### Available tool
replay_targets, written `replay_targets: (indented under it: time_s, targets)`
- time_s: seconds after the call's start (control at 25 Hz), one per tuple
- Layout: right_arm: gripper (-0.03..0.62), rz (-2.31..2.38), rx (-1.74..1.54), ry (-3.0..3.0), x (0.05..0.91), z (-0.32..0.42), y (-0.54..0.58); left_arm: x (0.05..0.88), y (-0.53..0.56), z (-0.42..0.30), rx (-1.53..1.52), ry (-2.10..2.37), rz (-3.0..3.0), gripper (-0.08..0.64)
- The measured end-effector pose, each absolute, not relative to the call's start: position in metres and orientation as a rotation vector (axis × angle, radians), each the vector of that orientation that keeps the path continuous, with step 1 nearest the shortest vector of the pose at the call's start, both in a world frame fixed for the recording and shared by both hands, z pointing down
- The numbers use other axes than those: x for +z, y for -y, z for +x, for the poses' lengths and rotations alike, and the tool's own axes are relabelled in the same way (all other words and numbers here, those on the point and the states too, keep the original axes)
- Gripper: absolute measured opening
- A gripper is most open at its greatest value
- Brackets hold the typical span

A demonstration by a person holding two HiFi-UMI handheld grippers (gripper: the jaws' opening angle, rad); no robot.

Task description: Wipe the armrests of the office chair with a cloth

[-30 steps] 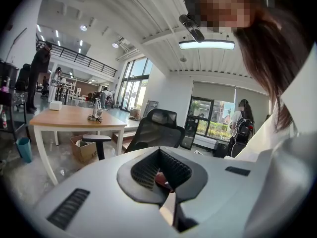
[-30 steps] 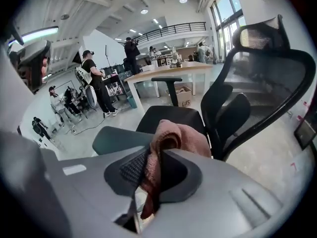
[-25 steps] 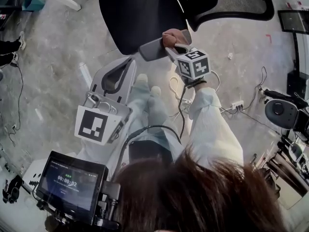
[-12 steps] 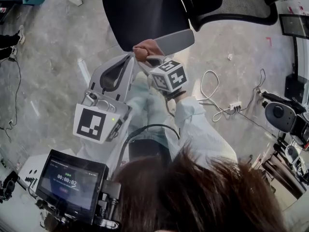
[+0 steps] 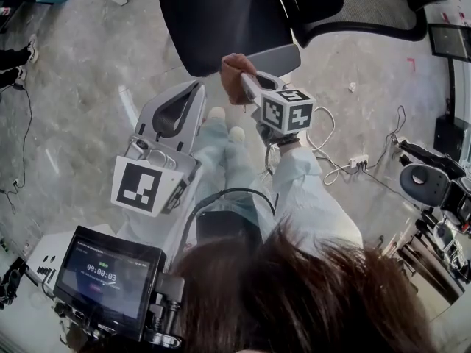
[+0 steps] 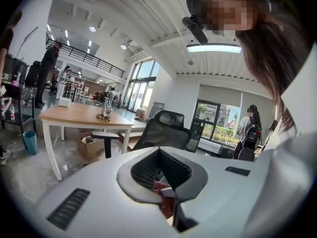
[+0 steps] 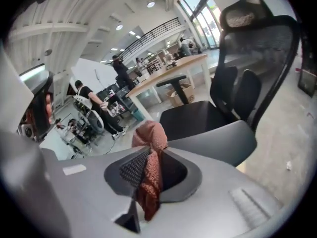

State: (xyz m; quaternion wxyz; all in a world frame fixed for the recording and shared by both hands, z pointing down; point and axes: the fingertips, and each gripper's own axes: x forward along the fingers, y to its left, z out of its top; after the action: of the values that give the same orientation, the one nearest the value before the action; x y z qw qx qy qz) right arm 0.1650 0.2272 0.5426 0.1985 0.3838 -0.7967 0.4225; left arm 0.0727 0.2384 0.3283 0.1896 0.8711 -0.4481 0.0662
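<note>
While the left gripper point(image 5: 196, 88) hangs low beside the person's legs, tongs pressed together on nothing, the right forearm point(image 5: 305, 190) reaches forward and the right gripper point(image 5: 241, 78) pinches the rust-red cloth point(image 5: 229, 79) at the near end of the office chair's point(image 5: 221, 20) grey armrest point(image 5: 278, 57).

overhead head view, gripper views sharing office chair point(image 5: 221, 20)

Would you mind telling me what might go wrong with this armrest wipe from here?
The cloth is pinched in a bunch by the right hand-held gripper, so rubbing the armrest might drag it free. The left hand-held gripper hangs clear of the chair, so nothing steadies it and it may turn under pressure. Cables lie on the floor nearby, a possible trip.
</note>
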Motion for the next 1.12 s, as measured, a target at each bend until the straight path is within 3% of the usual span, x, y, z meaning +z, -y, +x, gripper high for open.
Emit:
replay_targets:
  time_s: [0.52, 1.12]
  targets:
    - [0.051, 1.458, 1.033, 1.849, 0.577, 0.356, -0.167, 0.33, -0.241, 0.085, 0.248, 1.183, 2.476, 0.003]
    - [0.051, 1.268, 0.84, 1.894, 0.571, 0.331, -0.179, 0.327, -0.237, 0.078, 0.22, 1.236, 2.452, 0.003]
